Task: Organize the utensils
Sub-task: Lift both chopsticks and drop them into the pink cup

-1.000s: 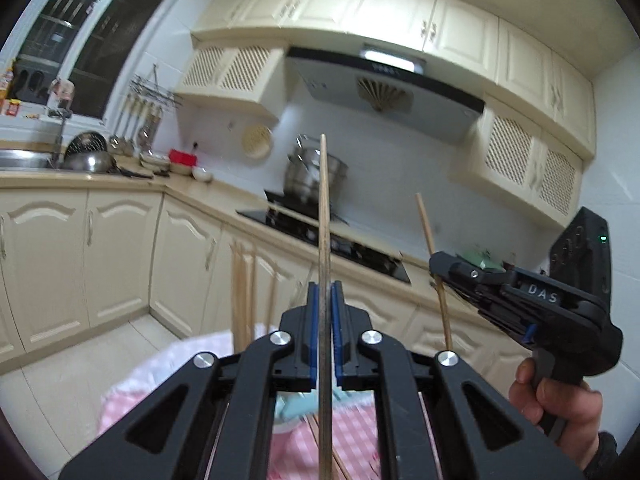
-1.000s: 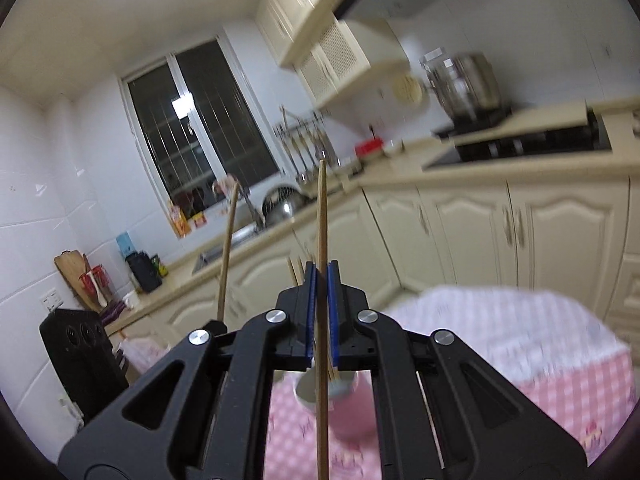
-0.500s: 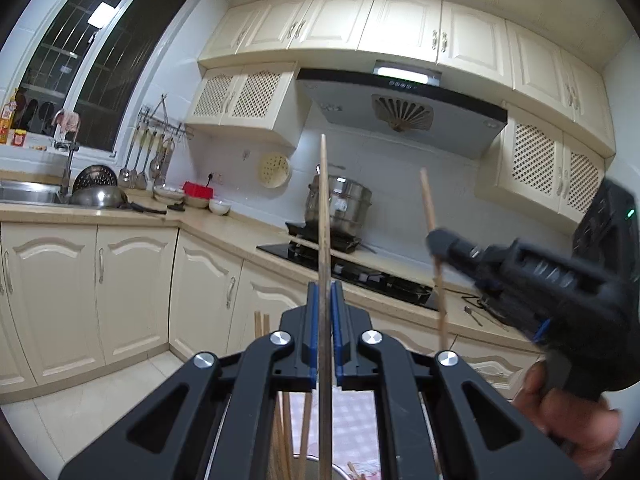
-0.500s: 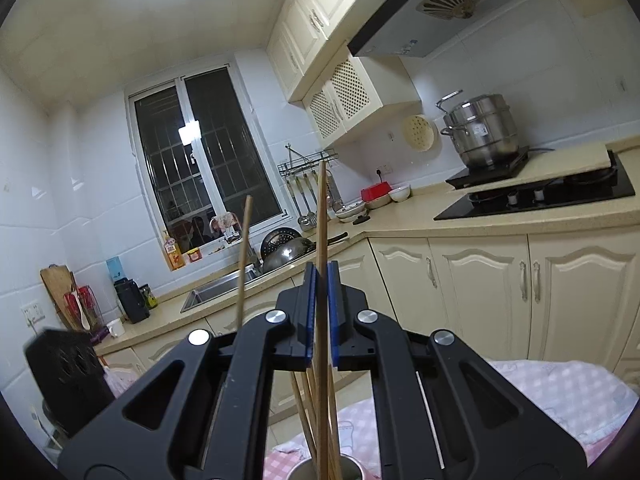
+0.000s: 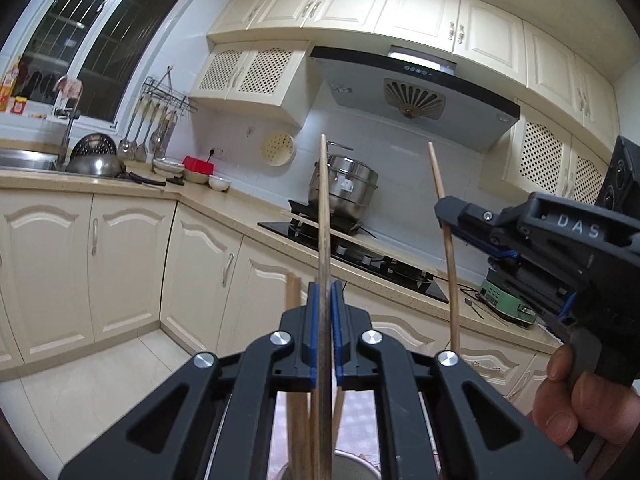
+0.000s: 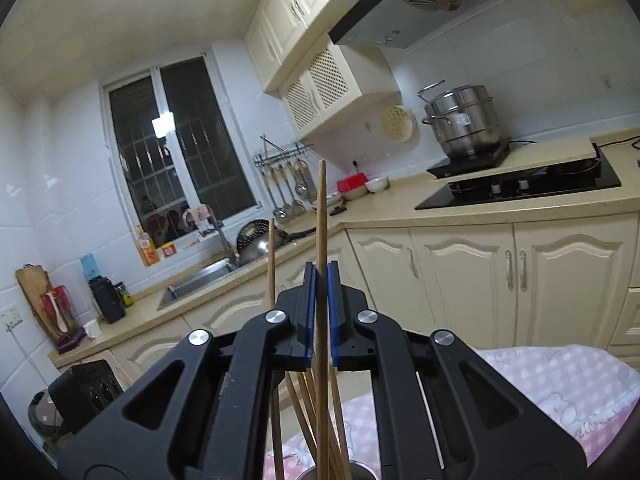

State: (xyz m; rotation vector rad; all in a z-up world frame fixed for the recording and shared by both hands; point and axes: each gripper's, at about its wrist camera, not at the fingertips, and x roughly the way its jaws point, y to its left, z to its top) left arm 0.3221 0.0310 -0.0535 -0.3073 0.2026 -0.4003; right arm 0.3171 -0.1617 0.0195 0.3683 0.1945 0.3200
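Observation:
My left gripper [image 5: 325, 304] is shut on a wooden chopstick [image 5: 324, 216] that stands upright between its blue pads. My right gripper [image 6: 321, 284] is shut on another upright chopstick [image 6: 321, 216]. In the left wrist view the right gripper [image 5: 444, 216] shows at the right, held by a hand, with its chopstick [image 5: 448, 256] pointing down. Below both grippers stands a metal cup [image 5: 348, 468] with several chopsticks [image 6: 308, 412] in it; the cup [image 6: 360, 470] is mostly hidden by the gripper bodies. The left gripper's chopstick [image 6: 272, 264] shows left of centre in the right wrist view.
A pink checked cloth [image 6: 560, 384] covers the table under the cup. Behind are cream cabinets [image 5: 120, 264], a sink [image 6: 200, 280], a black hob [image 6: 520, 188] with a steel pot [image 6: 464, 124], and a range hood [image 5: 412, 92].
Both grippers have tilted upward and come lower over the cup, each holding its chopstick. The cup and its chopsticks now sit right under the fingers.

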